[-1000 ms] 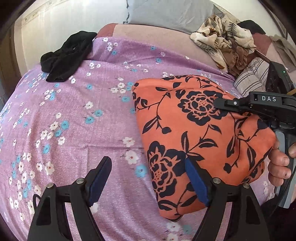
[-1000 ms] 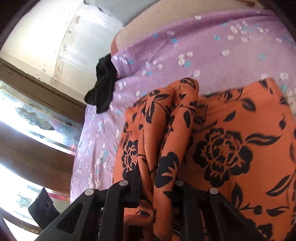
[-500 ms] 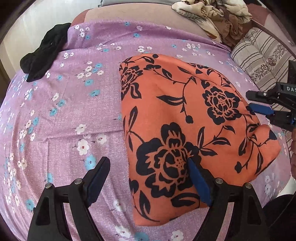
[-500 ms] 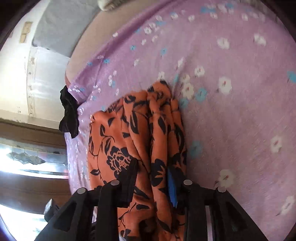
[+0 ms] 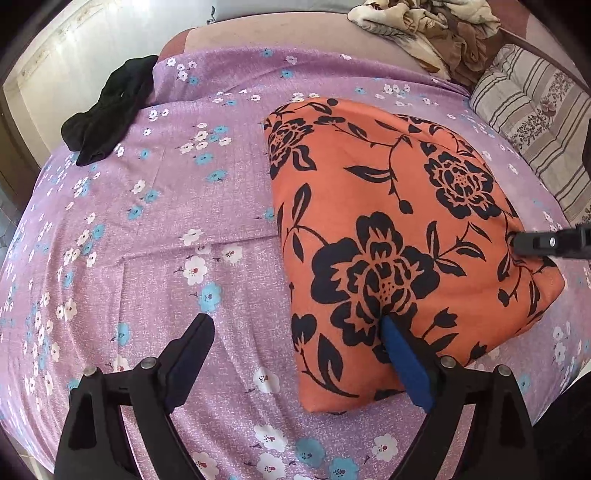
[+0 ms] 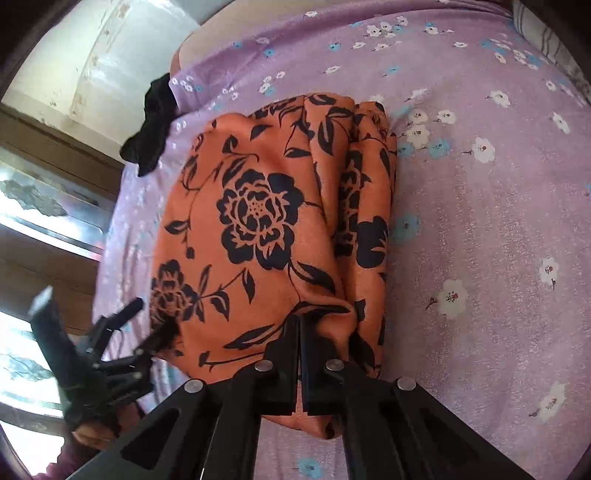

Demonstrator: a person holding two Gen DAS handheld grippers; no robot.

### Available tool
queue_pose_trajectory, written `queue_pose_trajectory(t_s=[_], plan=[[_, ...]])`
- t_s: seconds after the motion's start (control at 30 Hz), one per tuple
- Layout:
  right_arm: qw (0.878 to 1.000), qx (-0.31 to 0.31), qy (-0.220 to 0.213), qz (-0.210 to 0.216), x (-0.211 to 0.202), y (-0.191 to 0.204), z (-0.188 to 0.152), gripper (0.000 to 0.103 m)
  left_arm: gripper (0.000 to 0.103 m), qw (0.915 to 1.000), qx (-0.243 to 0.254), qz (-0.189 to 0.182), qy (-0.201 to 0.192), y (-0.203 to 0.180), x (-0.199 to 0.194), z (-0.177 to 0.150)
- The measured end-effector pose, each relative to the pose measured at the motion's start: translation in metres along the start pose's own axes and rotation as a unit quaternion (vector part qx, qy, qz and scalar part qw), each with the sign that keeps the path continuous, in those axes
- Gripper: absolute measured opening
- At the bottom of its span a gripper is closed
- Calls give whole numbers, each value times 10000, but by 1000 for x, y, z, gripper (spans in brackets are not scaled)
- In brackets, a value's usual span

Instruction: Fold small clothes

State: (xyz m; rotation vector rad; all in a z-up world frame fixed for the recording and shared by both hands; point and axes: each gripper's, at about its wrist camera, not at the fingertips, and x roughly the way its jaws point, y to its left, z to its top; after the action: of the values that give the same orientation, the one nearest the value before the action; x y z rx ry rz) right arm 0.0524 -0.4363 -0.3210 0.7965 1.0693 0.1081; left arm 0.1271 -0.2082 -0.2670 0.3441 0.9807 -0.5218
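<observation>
a: start close in. what are the grippers doing?

b: the left gripper [image 5: 295, 339] has its jaws spread wide and opening further. its right finger, the one with the blue pad [image 5: 404, 363], lies over the near edge of the orange floral garment [image 5: 388, 229]; the other finger hangs over bare bedsheet beside the garment. nothing is pinched between them.

a: and the right gripper?

b: the right gripper [image 6: 298, 332] has its jaws pressed together, fingers flat against each other. their tips meet a puckered bit of cloth at the garment's near edge; whether cloth is actually nipped, i cannot tell.

a: where is the garment itself?

b: lying folded on the purple flowered bedsheet [image 5: 166, 229], flat on top, with bunched folds along one side in the right wrist view.

a: beyond the garment?

b: a crumpled black garment [image 5: 107, 110] sits well apart from it, at the sheet's far edge. farther off on the other side, a striped cushion [image 5: 532, 125], and past that a heap of beige and brown patterned cloth [image 5: 428, 33].
</observation>
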Motion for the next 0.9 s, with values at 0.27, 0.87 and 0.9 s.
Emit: queue_pose_trajectory(t_s=[0.27,0.87,0.9], plan=[[9914,389,-1249,-96,-11,15,74,7,93,9998,147,-82,71,-7,6,1],[9993,-45,-367,-65,-7,47,27,7,96,9993,-46,374,-34,0,-13,-3],[9996,-57,-246,-153,-3,45,12,7,98,9992,41,387,63,-2,-7,-5]])
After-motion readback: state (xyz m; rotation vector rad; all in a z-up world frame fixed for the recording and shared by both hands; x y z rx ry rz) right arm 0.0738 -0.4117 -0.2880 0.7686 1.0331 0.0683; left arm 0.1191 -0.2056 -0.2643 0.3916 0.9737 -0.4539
